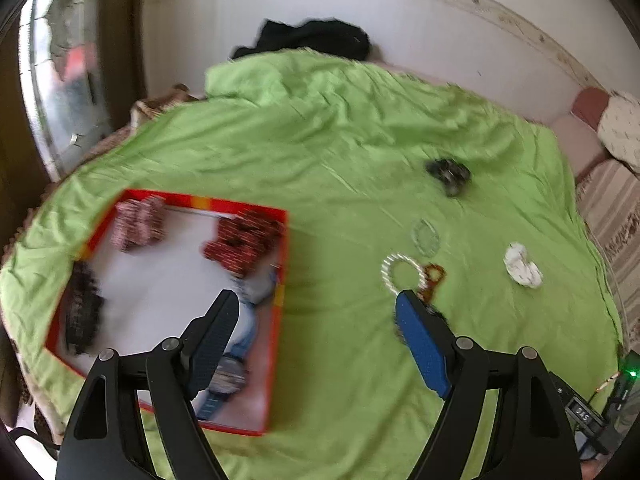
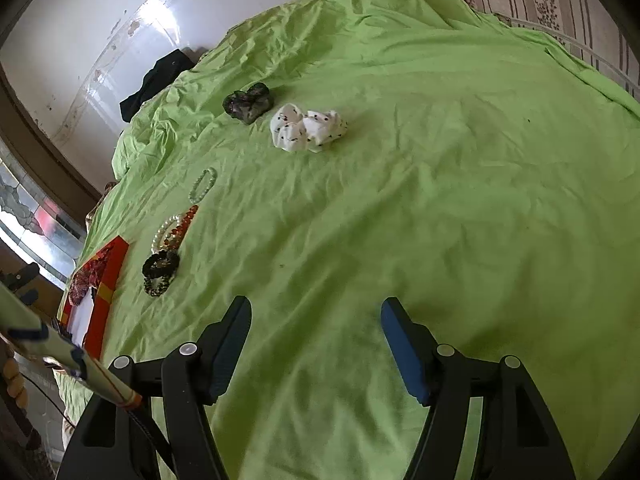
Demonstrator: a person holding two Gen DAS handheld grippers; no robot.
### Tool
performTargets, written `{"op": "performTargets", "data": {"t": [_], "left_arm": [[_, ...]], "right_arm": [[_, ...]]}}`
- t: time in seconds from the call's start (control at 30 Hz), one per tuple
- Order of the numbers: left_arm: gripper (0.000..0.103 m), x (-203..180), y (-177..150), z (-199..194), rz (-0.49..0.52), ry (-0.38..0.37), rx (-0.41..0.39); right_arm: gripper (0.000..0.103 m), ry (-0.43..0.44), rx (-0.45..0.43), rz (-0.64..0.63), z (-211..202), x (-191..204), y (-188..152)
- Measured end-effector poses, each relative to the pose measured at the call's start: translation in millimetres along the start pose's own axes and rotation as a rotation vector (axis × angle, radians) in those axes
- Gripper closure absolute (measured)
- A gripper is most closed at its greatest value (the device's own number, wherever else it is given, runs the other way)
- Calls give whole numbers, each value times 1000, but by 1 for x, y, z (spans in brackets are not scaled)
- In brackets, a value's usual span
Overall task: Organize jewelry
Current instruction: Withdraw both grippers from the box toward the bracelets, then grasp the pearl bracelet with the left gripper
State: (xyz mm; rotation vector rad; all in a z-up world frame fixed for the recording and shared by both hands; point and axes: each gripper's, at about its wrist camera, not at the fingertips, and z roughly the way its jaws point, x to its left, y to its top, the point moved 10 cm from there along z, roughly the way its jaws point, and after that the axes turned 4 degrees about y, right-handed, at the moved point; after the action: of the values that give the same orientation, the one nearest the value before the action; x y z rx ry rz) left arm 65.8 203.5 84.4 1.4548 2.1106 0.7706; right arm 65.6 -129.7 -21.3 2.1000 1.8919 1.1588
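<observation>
A red-rimmed box (image 1: pixel 280 292) with a white floor lies on the green sheet; it holds red and pink scrunchies, a dark item and a blue watch (image 1: pixel 240 344). It also shows in the right wrist view (image 2: pixel 105 280). My left gripper (image 1: pixel 316 312) is open and empty, hovering over the box's right edge. Beside its right finger lie a white pearl bracelet (image 1: pixel 390 270), an amber bracelet (image 1: pixel 434 276) and a clear bracelet (image 1: pixel 425 237). A white scrunchie (image 2: pixel 308 126), a dark scrunchie (image 2: pixel 248 103) and black bracelets (image 2: pixel 159 268) lie on the sheet. My right gripper (image 2: pixel 316 314) is open and empty above bare sheet.
The green sheet (image 2: pixel 440 200) covers a bed against a white wall. Black clothing (image 1: pixel 316 38) lies at the far edge. A patterned cushion (image 1: pixel 620 128) sits far right. A device with a green light (image 1: pixel 628 374) is at the lower right.
</observation>
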Motion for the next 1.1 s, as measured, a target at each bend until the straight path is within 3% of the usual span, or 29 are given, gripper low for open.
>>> {"op": "performTargets", "data": {"t": [0.37, 0.6, 0.73, 0.83, 0.9, 1.07, 1.1], "left_arm": [[23, -70, -41, 83, 81, -81, 184], [23, -88, -37, 115, 42, -139, 212], [23, -86, -24, 135, 0, -137, 216], [38, -84, -16, 155, -8, -138, 241], [56, -85, -15, 167, -12, -152, 272], [56, -93, -10, 183, -21, -197, 283], [67, -95, -10, 184, -14, -203, 282]], "right_arm": [[31, -11, -7, -20, 5, -12, 2], [29, -32, -17, -67, 9, -9, 2], [29, -47, -18, -91, 10, -5, 2], [29, 9, 7, -79, 14, 8, 9], [29, 38, 21, -86, 18, 19, 16], [29, 95, 36, -192, 41, 68, 43], [29, 108, 35, -210, 49, 79, 51]]}}
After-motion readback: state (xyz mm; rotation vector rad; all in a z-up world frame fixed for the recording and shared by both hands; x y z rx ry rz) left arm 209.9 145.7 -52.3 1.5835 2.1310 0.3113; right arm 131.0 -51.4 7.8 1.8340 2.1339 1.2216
